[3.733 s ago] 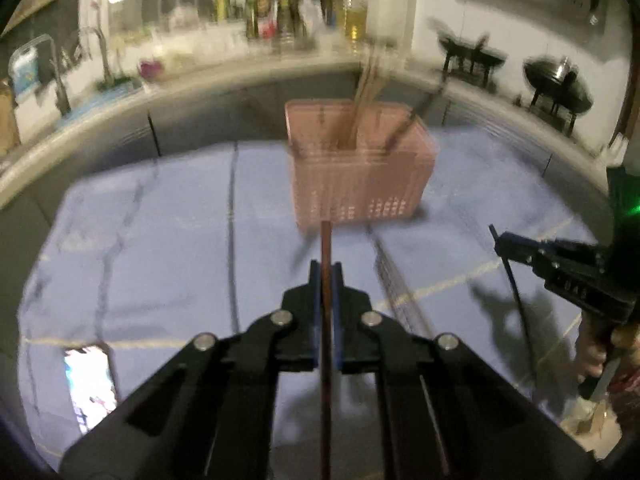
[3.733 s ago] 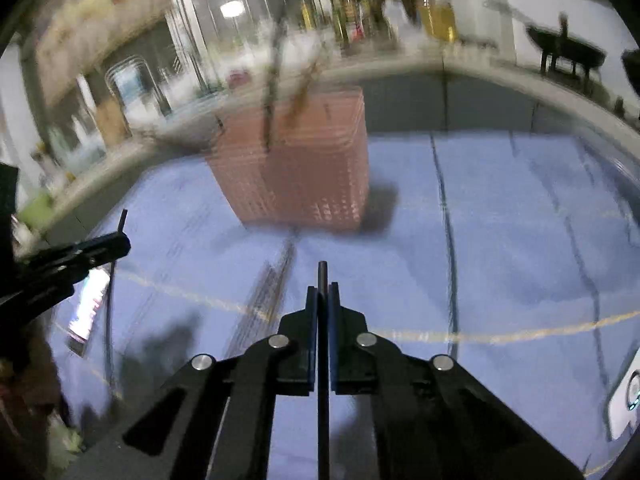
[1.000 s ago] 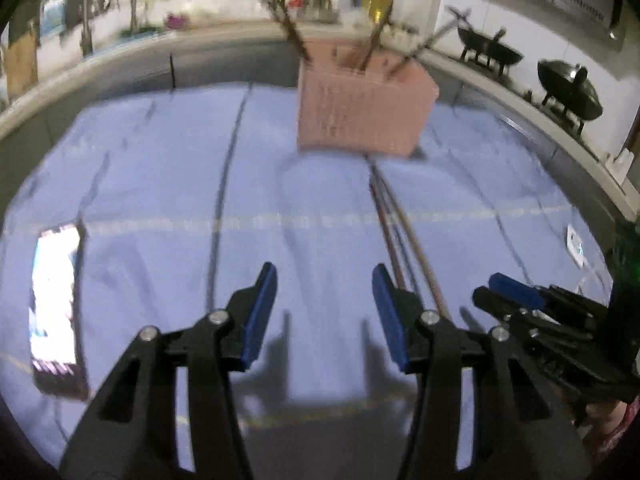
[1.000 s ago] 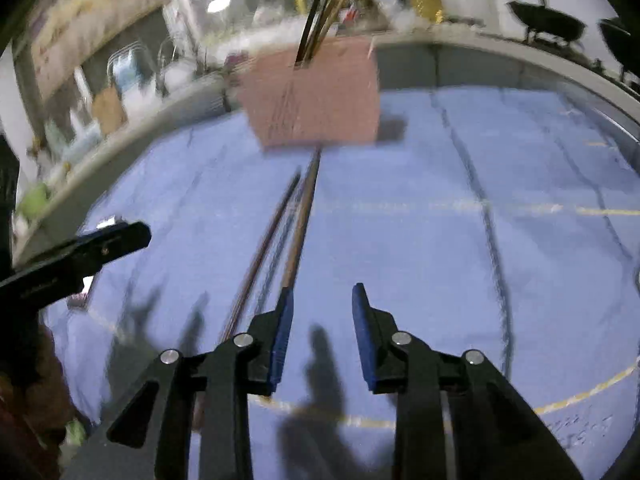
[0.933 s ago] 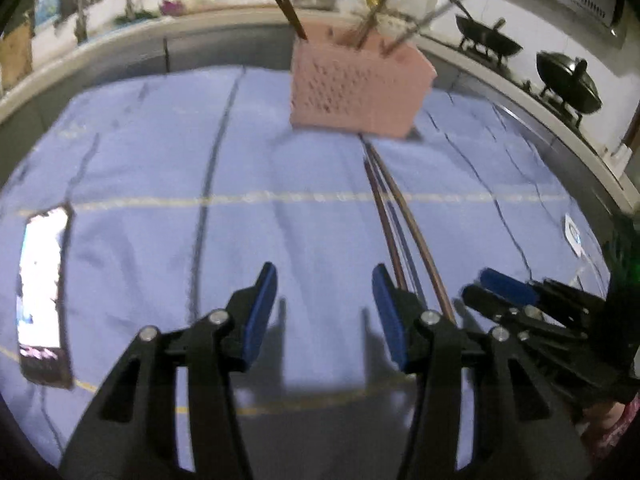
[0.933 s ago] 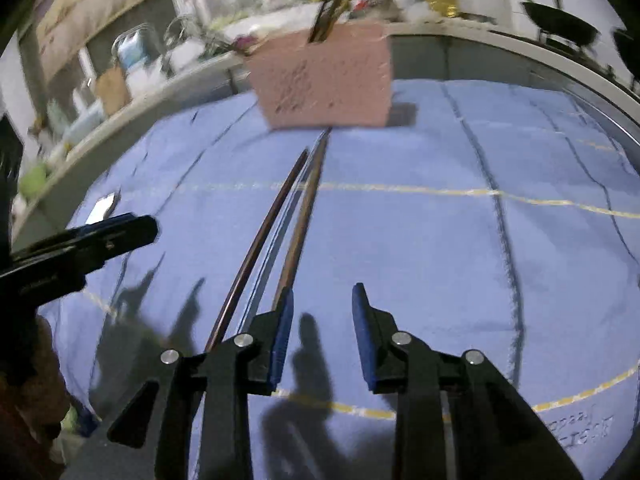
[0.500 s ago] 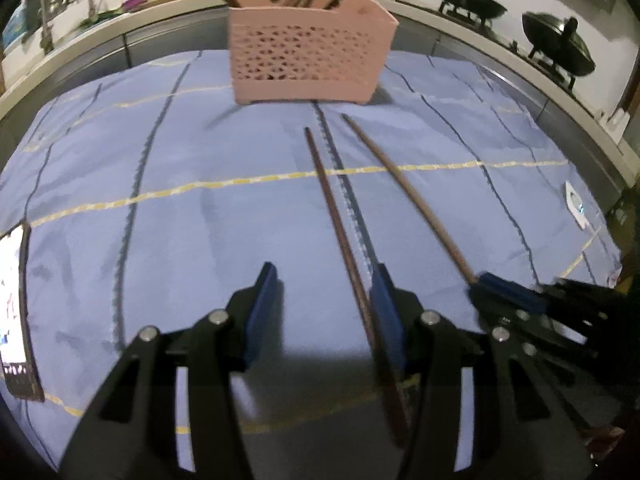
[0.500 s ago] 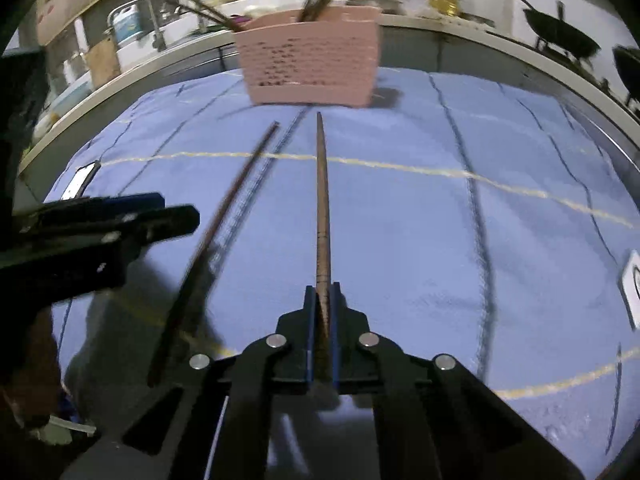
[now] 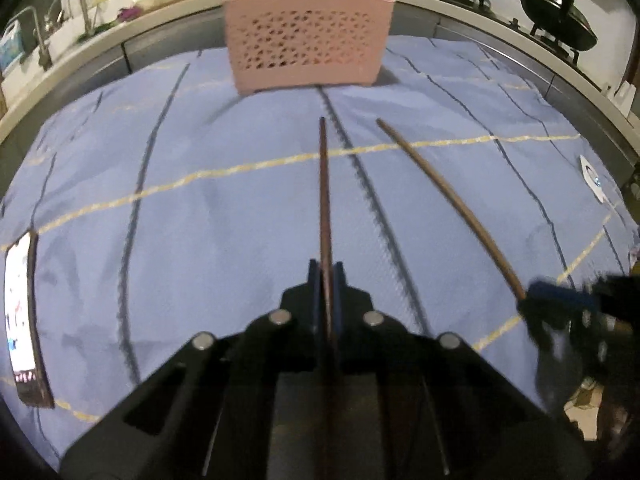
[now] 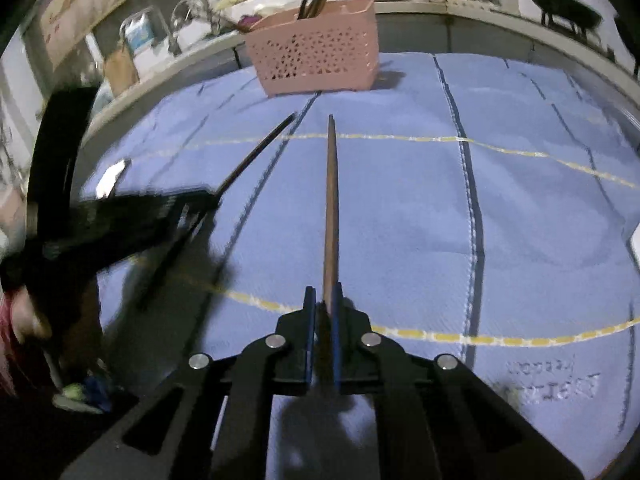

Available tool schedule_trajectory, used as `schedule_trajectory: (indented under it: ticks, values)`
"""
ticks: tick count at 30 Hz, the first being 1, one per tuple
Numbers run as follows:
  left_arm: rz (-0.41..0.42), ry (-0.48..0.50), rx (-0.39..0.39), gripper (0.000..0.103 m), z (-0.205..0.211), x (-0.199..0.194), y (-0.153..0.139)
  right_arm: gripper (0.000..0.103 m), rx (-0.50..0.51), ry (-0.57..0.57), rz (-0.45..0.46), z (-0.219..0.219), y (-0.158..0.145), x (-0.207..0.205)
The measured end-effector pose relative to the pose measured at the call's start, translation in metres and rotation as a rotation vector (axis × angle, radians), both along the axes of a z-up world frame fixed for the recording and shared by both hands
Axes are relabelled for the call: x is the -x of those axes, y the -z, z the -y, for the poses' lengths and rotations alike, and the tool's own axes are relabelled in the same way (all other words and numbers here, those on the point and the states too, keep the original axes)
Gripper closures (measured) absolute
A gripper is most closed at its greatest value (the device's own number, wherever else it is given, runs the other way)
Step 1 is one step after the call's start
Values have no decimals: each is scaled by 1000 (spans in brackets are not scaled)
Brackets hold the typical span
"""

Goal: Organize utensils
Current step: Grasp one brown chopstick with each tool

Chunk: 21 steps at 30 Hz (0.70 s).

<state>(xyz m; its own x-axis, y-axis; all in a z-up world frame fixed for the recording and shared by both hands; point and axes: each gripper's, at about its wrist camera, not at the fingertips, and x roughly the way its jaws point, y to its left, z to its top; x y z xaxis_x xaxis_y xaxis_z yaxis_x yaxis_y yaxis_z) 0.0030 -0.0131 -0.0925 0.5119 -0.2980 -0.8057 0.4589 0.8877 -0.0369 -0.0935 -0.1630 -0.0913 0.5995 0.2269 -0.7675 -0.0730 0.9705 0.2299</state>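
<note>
Though slim, wooden chopsticks (image 9: 325, 200) clamped

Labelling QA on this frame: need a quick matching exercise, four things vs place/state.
Things:
1. left gripper
2. right gripper
3. pink basket
4. phone

States:
A. flat on the blue cloth, screen lit
B. shut on the lighter brown chopstick
C. upright at the cloth's far edge, utensils inside
D. shut on the darker brown chopstick

Pairs: 1-D, 2-B, 3-C, 4-A
</note>
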Motion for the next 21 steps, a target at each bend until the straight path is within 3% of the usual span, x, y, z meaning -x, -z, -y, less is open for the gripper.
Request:
schedule_trajectory:
  ticks: [6, 7, 9, 10, 13, 16, 21]
  values:
    - [-42, 34, 7, 96, -32, 23, 2, 86, -85, 29, 7, 10, -6, -25]
    - [-46, 38, -1, 96, -33, 24, 2, 80, -87, 32, 13, 10, -8, -31]
    - [-50, 43, -10, 93, -32, 22, 1, 58, -84, 32, 20, 10, -8, -40]
    - [-48, 39, -15, 89, -30, 19, 1, 55, -84, 29, 24, 9, -9, -47]
    - [-39, 40, -31, 82, -18, 3, -1, 53, -70, 35, 31, 8, -10, -63]
    - [-23, 38, -56, 82, -5, -16, -2, 53, -38, 27, 10, 7, -9, -83]
    - [-3, 35, -58, 82, 10, -47, -4, 53, 93, -25, -11, -7, -8, -117]
